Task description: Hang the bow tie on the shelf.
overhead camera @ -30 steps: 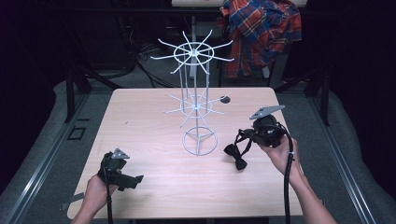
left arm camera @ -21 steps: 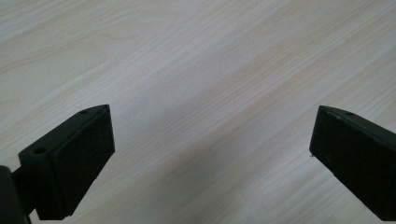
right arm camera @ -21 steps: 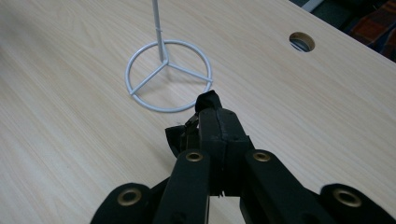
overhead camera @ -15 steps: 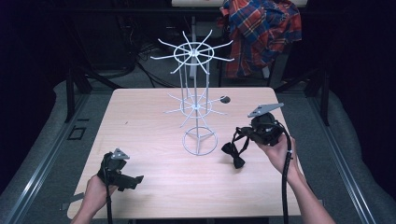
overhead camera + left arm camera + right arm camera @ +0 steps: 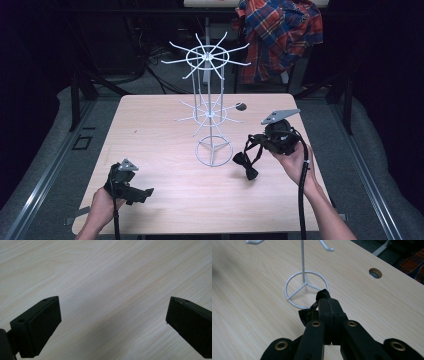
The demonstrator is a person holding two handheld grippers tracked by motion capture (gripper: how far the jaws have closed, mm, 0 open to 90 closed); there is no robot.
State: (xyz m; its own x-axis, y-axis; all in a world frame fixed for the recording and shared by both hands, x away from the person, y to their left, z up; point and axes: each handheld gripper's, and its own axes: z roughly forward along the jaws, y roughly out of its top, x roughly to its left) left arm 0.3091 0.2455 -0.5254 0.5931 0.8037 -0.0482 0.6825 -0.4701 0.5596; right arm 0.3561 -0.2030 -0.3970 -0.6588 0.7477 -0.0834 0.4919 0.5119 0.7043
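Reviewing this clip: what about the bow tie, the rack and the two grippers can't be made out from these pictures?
- Bow tie: in the right gripper view the shut jaws of the right gripper cover most of it, so where the strap is pinched is hidden.
- Wire rack: the right gripper view's top edge cuts off its upper hooks.
- Left gripper: open over the bare table; its height above the wood is unclear.

Left tool (image 5: 145,192): held low in the left hand (image 5: 102,207) at the near left; jaws spread wide, nothing between them, forearm entering from the bottom edge. Right tool (image 5: 252,150): held raised in the right hand (image 5: 295,160) at the right, angled leftward and down; jaws pressed together, gripping.
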